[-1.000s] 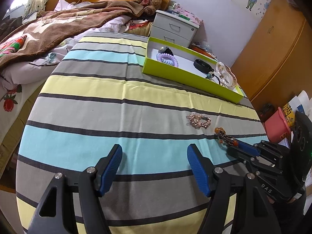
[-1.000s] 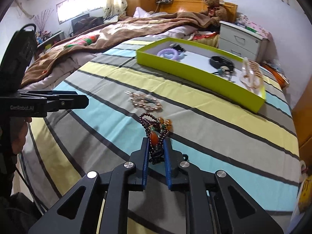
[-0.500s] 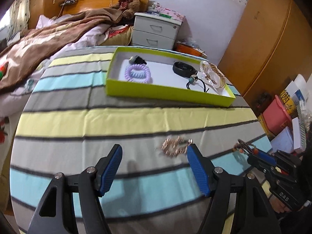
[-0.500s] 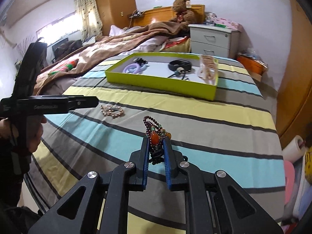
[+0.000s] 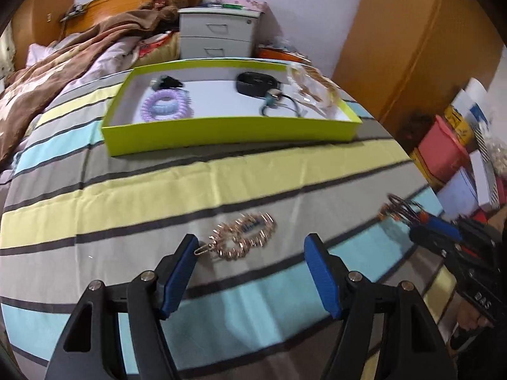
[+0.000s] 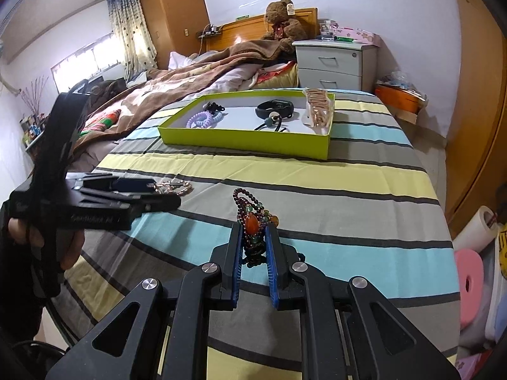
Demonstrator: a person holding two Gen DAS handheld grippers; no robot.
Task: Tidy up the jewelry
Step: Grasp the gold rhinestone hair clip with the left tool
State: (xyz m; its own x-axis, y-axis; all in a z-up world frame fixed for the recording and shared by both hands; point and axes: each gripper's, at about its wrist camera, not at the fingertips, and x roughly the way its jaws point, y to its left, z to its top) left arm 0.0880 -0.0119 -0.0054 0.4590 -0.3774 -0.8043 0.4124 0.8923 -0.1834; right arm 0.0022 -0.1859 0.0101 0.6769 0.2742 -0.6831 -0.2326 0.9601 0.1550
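The right claw (image 6: 253,247) pinches a bead bracelet (image 6: 253,218) above the worktop (image 6: 348,221), likely bound for the green tray (image 6: 247,142) near the far edge. The left claw (image 5: 250,272) gapes around a gold hair clip (image 5: 244,234), poised to grab.

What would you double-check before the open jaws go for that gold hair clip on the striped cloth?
1. Left gripper jaws open wide: ok.
2. Rose-gold beaded hair clip lies just ahead, between the jaws: ok.
3. Jaws touching clip: not ok, apart so far.
4. Right gripper shut on dark beaded bracelet with orange stone: ok.
5. Lime-green cardboard tray has bare white floor mid-tray: ok.
6. Clip snagged on striped tablecloth: cannot tell.
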